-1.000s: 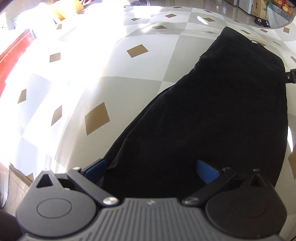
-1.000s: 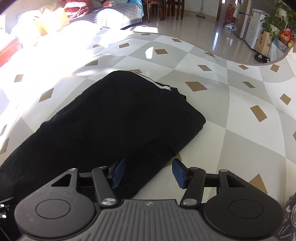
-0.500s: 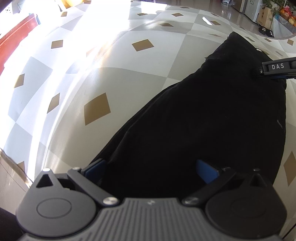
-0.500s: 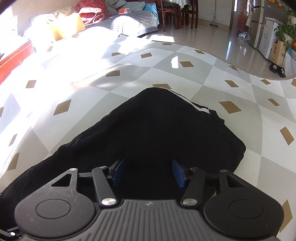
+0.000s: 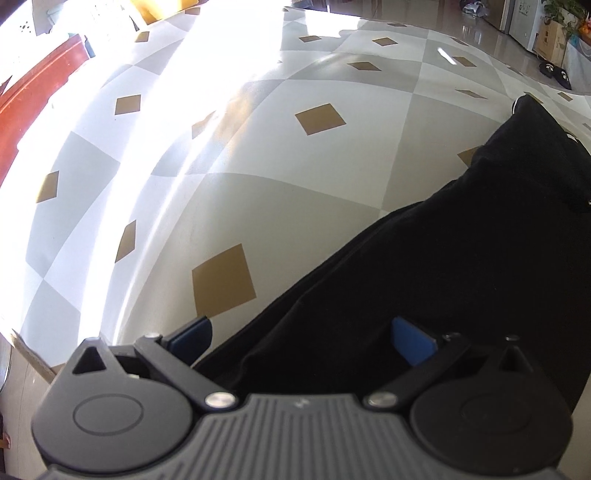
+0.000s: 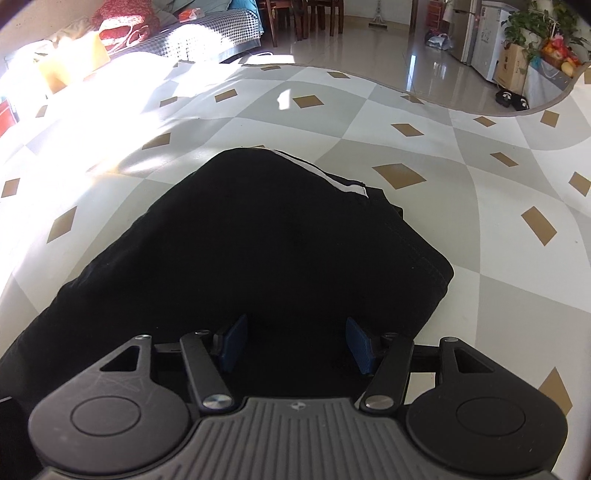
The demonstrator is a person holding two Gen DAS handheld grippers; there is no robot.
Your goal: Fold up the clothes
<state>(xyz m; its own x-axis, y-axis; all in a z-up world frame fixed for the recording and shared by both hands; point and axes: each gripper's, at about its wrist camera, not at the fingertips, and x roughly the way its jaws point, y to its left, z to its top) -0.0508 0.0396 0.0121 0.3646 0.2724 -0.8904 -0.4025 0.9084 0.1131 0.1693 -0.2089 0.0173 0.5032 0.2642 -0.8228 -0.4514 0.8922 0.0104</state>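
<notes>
A black garment (image 5: 443, 277) lies folded and flat on the checked tablecloth (image 5: 258, 203). My left gripper (image 5: 301, 338) is open wide over the garment's left edge, with one pad above bare cloth and the other above black fabric. In the right wrist view the same garment (image 6: 277, 240) shows a thin white stripe (image 6: 343, 184) near its far end. Low over its near part is my right gripper (image 6: 295, 345), its jaws opening. Black fabric lies under the gap and the pads do not press on it.
The tablecloth (image 6: 480, 221) runs to a curved far edge (image 6: 406, 92). A red wooden piece (image 5: 29, 110) stands at the left. Beyond the table are a sofa with a checked blanket (image 6: 214, 33), a cardboard box (image 6: 513, 70) and slippers (image 6: 511, 99) on the shiny floor.
The left gripper slid left, so its left pad is now over bare tablecloth, and the other gripper has left its view. The right gripper moved from the garment's right edge to over its middle.
</notes>
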